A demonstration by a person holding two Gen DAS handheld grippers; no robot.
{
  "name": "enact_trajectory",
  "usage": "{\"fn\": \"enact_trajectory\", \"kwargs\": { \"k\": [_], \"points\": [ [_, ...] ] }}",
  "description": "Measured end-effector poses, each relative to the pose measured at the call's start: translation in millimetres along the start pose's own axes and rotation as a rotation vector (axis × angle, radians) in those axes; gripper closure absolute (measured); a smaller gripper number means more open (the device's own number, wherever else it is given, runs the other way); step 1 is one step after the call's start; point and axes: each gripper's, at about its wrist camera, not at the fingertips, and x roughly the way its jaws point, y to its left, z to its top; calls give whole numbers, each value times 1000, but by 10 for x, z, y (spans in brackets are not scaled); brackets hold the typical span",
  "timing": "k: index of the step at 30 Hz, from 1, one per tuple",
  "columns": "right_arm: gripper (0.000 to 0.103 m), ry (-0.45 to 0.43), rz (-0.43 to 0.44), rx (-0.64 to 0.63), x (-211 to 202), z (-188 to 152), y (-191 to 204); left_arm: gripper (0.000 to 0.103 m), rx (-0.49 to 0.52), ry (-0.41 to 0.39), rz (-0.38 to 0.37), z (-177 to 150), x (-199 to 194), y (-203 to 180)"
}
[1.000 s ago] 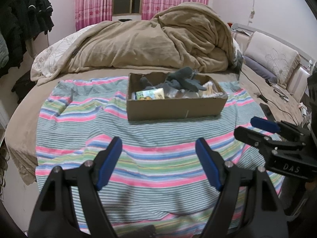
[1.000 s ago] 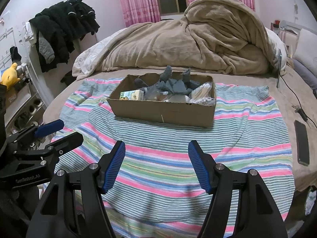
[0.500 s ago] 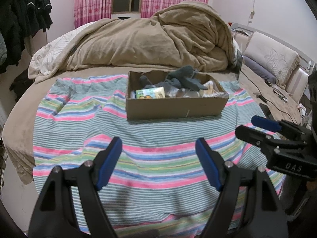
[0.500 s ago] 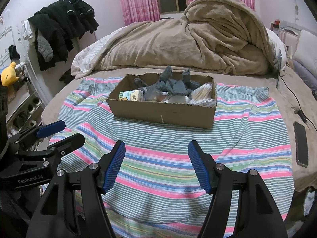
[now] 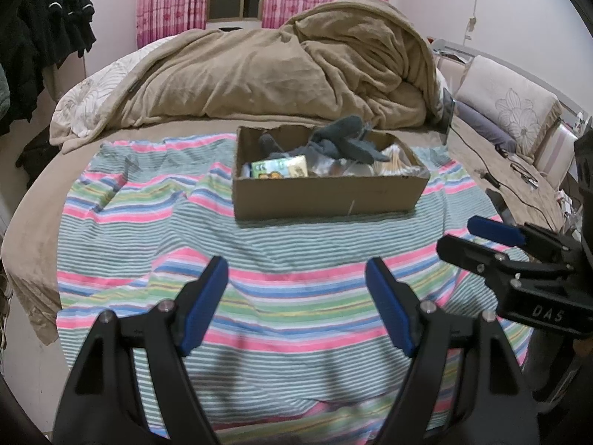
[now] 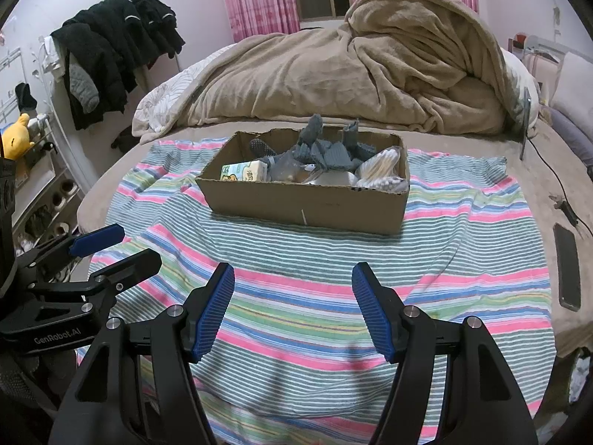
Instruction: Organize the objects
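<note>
A cardboard box [image 5: 326, 196] [image 6: 307, 204] stands on a striped cloth [image 5: 296, 285] [image 6: 444, 259] on the bed. It holds grey gloves [image 5: 344, 141] [image 6: 330, 150], a green and yellow packet [image 5: 280, 167] [image 6: 244, 170] and a bag of cotton swabs [image 6: 381, 170]. My left gripper [image 5: 296, 285] is open and empty, hovering over the cloth short of the box. My right gripper [image 6: 292, 293] is open and empty, also short of the box. Each gripper shows at the edge of the other's view, the right one [image 5: 481, 239] and the left one [image 6: 118, 246].
A heaped tan blanket [image 5: 278, 70] lies behind the box. A dark phone [image 6: 567, 270] and cables [image 5: 519, 189] lie on the bed at the right. Black clothes [image 6: 111, 52] hang at the left, with a shelf and a yellow plush toy [image 6: 16, 137].
Both grippers have shifted slightly; the left wrist view has panned a little, so the box sits slightly lower. Both stay open and empty.
</note>
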Motion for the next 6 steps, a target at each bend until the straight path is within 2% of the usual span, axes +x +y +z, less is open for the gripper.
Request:
{"fn": "enact_trajectory", "kwargs": {
  "k": [6],
  "points": [
    [34,7,4,1,33,-20,-2,25,-2,-9,-5,-3,21,9]
  ]
}}
